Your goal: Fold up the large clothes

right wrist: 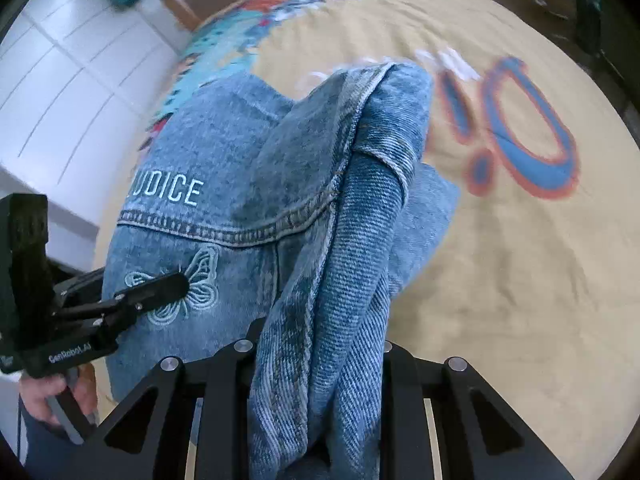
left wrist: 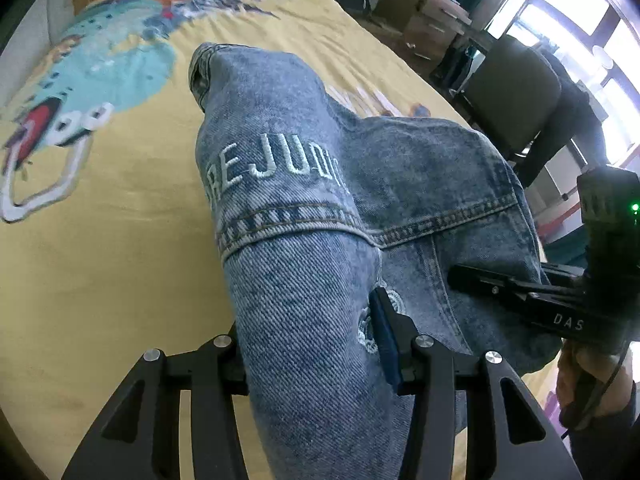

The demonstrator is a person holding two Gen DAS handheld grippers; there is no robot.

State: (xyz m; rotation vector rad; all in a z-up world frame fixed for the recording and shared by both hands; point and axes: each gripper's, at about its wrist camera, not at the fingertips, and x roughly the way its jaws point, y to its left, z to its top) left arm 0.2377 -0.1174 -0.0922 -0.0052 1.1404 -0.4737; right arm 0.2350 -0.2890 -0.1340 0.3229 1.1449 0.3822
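Over the bed, with its yellow cartoon-print sheet, a blue denim jacket hangs lifted between two hand-held grippers. From the left wrist view, the left gripper has its jaws clenched on a thick bunch of the denim; the cloth fills the gap between them and a blue pad presses its right side, beside a white embroidered patch. From there the jacket runs away over the sheet, its white stitched lettering above a double seam and a cuff or hem end at the far tip. To the right in that view the right gripper reaches into the jacket's side, gripped by a hand at the near right edge.

From the right wrist view, the right gripper is likewise clamped on a gathered fold of denim that rises between its jaws and drapes onward, one corner trailing toward the sheet. The left gripper shows at the left, over an embroidered butterfly, with a hand on its handle. Beyond the bed stand a white panelled wall on one side and a dark chair by bright windows on the other.
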